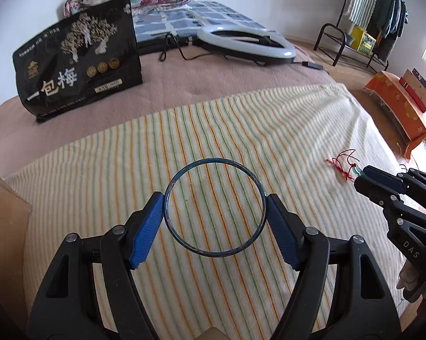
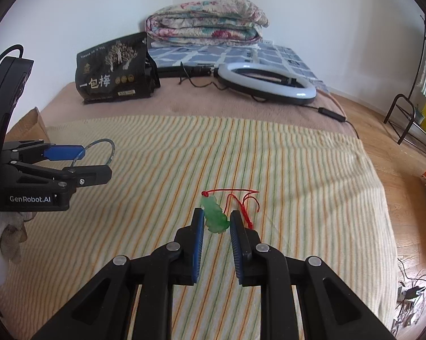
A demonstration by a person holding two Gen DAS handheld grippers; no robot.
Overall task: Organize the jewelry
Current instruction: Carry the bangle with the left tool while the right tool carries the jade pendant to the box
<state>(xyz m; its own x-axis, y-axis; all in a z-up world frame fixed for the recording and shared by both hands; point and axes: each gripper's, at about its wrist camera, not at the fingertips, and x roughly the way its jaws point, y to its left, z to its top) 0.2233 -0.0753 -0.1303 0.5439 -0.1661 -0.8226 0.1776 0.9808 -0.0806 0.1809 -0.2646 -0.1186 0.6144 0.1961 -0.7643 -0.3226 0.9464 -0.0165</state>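
Observation:
My left gripper is shut on a thin blue bangle, its blue pads pressing the ring's two sides above the striped towel. It also shows in the right wrist view, at the left, with the bangle sticking out. My right gripper has its pads on both sides of a green jade pendant on a red cord that trails over the towel. In the left wrist view the right gripper is at the right, with the cord beside its tips.
A black snack bag stands at the back left. A ring light with its cable lies behind. A folded quilt is at the headboard. A cardboard box is at the left edge. An orange-covered stool stands right of the bed.

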